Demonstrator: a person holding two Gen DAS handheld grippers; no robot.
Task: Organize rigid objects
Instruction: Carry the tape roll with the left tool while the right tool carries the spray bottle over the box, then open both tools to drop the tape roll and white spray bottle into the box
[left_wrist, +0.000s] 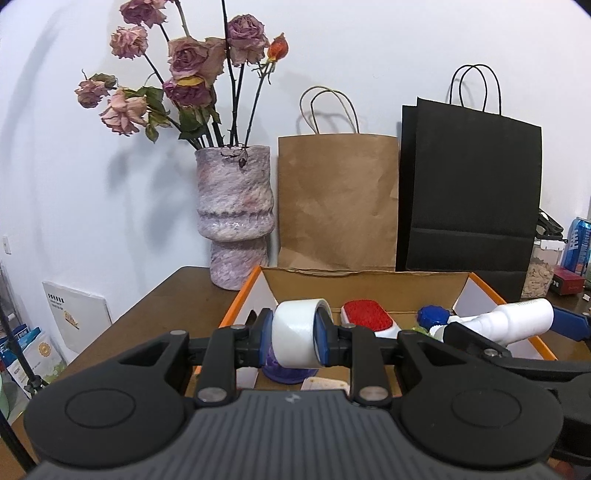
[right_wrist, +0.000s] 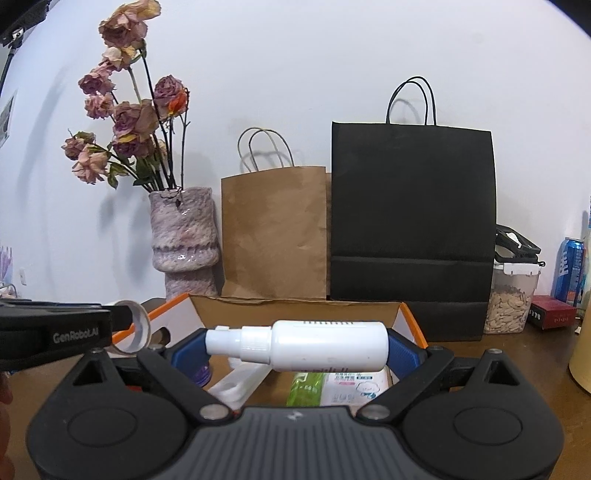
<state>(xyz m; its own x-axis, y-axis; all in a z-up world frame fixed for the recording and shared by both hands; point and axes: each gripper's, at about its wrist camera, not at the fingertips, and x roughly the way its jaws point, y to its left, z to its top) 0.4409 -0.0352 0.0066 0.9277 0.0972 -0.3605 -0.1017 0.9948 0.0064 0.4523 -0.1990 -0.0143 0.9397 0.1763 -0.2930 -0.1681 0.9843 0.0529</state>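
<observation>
My left gripper (left_wrist: 293, 338) is shut on a white tape roll (left_wrist: 295, 334) and holds it above an open cardboard box with orange edges (left_wrist: 236, 306). My right gripper (right_wrist: 295, 349) is shut on a white spray bottle (right_wrist: 306, 345), held sideways over the same box (right_wrist: 410, 317). The bottle also shows at the right of the left wrist view (left_wrist: 513, 319), and the tape roll at the left of the right wrist view (right_wrist: 135, 330). Inside the box lie a red brush (left_wrist: 367, 319), a blue object (left_wrist: 432, 317), a purple item (left_wrist: 284, 369) and a green and white packet (right_wrist: 332, 389).
The box sits on a brown table (left_wrist: 155, 314). Behind it stand a pink vase of dried roses (left_wrist: 234, 214), a brown paper bag (left_wrist: 338, 199) and a black paper bag (left_wrist: 469, 192). A jar of seeds (right_wrist: 511, 299), a blue can (right_wrist: 570, 273) and a red box (right_wrist: 552, 312) are at the right.
</observation>
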